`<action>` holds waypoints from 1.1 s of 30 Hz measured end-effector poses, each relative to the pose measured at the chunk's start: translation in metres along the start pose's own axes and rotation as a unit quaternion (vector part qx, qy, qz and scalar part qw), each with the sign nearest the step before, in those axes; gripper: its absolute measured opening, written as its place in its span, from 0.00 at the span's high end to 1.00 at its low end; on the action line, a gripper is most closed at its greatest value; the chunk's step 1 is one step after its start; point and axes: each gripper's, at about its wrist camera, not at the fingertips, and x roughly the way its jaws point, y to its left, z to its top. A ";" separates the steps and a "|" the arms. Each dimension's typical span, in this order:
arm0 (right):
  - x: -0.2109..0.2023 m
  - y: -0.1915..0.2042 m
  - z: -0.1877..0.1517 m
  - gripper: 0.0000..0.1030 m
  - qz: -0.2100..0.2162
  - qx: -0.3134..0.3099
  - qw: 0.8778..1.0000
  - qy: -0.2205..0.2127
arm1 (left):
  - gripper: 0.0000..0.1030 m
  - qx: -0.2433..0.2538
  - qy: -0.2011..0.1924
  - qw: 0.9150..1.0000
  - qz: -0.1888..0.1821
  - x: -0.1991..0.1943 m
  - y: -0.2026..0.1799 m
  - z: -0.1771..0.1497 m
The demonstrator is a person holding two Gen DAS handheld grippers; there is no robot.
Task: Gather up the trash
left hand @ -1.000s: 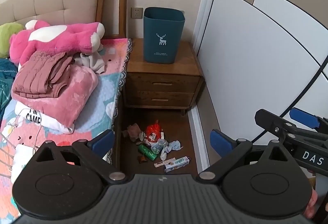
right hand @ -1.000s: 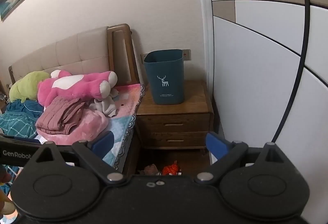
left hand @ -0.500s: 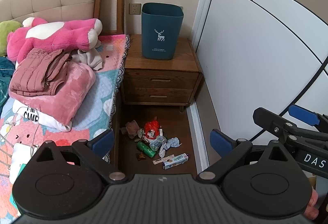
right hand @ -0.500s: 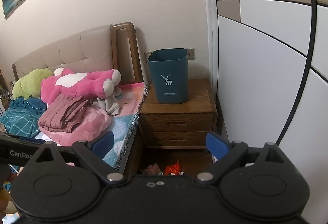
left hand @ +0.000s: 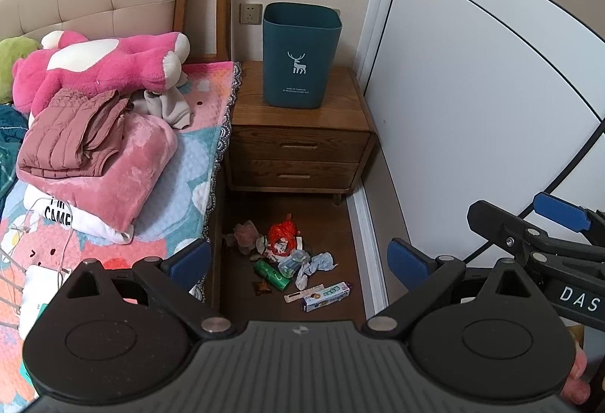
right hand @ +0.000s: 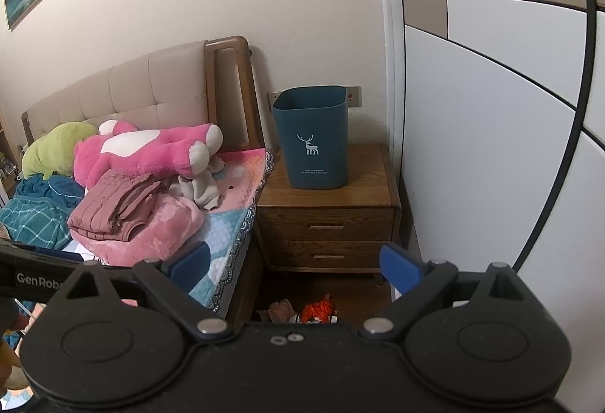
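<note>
A pile of trash point(left hand: 287, 258) lies on the dark wood floor between bed and wardrobe: a red bag point(left hand: 281, 233), a green wrapper point(left hand: 270, 273), crumpled tissues point(left hand: 315, 263), a small box point(left hand: 327, 296). A teal bin with a white deer point(left hand: 300, 56) stands on the nightstand; it also shows in the right wrist view point(right hand: 312, 137). My left gripper point(left hand: 298, 258) is open and empty, well above the trash. My right gripper point(right hand: 295, 263) is open and empty; it also shows at the right edge of the left wrist view point(left hand: 537, 224). In the right wrist view only the red bag point(right hand: 319, 309) shows.
The wooden nightstand point(left hand: 298, 148) has two shut drawers. The bed point(left hand: 113, 163) on the left carries folded clothes, a pink plush toy point(left hand: 98, 67) and a charger cable. The white wardrobe point(left hand: 472, 92) closes the right side, leaving a narrow floor strip.
Both views have drawn back and risen slightly; the bin, nightstand and trash sit farther away and lower. Both grippers stay open and empty.
</note>
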 end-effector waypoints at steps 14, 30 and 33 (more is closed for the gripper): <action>0.004 0.002 -0.001 0.06 0.000 0.000 1.000 -0.001 | 0.03 0.001 0.002 1.000 0.002 0.004 -0.003 0.010; 0.001 0.000 0.003 0.07 0.000 -0.002 1.000 -0.007 | 0.03 0.001 0.000 1.000 0.007 0.007 0.004 0.021; 0.001 -0.002 0.004 0.07 -0.003 0.002 1.000 -0.010 | 0.03 -0.003 0.000 1.000 0.009 0.007 0.005 0.021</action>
